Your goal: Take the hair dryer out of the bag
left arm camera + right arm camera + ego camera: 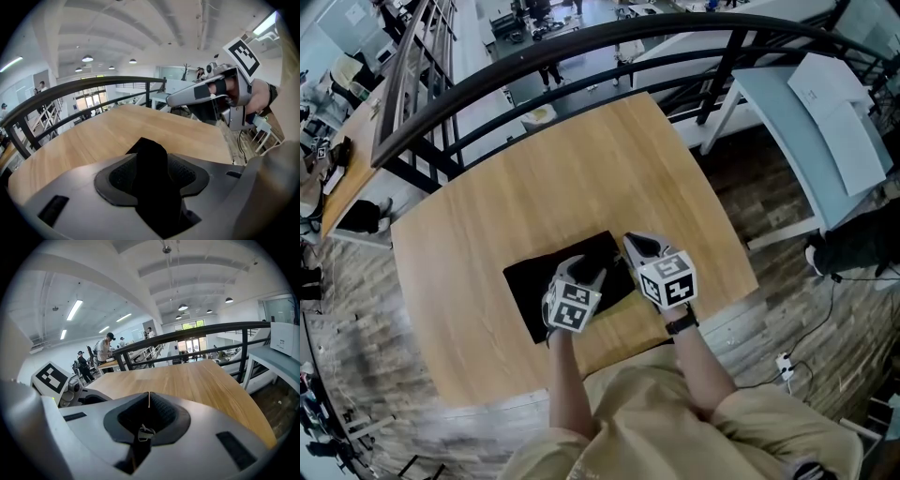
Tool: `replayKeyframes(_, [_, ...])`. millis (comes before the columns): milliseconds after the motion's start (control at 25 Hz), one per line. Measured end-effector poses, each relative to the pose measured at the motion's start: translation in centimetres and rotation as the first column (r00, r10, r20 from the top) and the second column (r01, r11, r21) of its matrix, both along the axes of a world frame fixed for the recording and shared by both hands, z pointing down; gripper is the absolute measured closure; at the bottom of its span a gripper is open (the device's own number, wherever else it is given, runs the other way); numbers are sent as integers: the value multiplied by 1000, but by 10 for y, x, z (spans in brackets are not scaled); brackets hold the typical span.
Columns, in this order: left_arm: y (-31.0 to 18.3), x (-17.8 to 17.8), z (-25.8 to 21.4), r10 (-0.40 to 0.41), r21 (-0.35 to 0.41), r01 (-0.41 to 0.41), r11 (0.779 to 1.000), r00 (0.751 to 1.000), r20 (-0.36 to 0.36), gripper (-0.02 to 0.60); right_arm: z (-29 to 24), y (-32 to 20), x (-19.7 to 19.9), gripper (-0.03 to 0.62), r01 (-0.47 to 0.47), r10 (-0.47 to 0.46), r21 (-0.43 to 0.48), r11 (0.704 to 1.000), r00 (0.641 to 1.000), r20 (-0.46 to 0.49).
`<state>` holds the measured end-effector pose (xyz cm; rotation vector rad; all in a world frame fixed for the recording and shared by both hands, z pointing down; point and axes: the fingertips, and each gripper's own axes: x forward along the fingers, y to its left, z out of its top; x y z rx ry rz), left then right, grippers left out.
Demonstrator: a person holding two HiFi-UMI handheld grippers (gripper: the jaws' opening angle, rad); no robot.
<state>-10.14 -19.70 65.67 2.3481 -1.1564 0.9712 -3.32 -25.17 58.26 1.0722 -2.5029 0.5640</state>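
A flat black bag [534, 283] lies on the wooden table [581, 169] near its front edge. The hair dryer is not visible. My left gripper [586, 274] is over the middle of the bag; in the left gripper view [152, 161] its jaws stand apart with a fold of black bag fabric [151, 154] rising in the gap. My right gripper [636, 247] is at the bag's right end. In the right gripper view [148, 401] the jaws are shut tight, with a small pale tab [141, 432] pinched low between them.
A black metal railing [581, 47] curves along the table's far side. A white table [825, 122] stands to the right. The table's right edge [727, 225] is close to my right gripper. People work at desks far off [105, 350].
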Motion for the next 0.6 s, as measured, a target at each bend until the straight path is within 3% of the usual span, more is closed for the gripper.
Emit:
replayKeyframes(320, [-2, 0, 19, 10, -39, -8, 999, 998, 66, 381, 5, -8, 1, 579, -3, 3, -13, 1000, 1000, -6])
replayKeyframes(600, [-3, -5, 31, -18, -58, 23, 998, 996, 88, 463, 14, -8, 1, 579, -1, 0, -32, 999, 1000, -15])
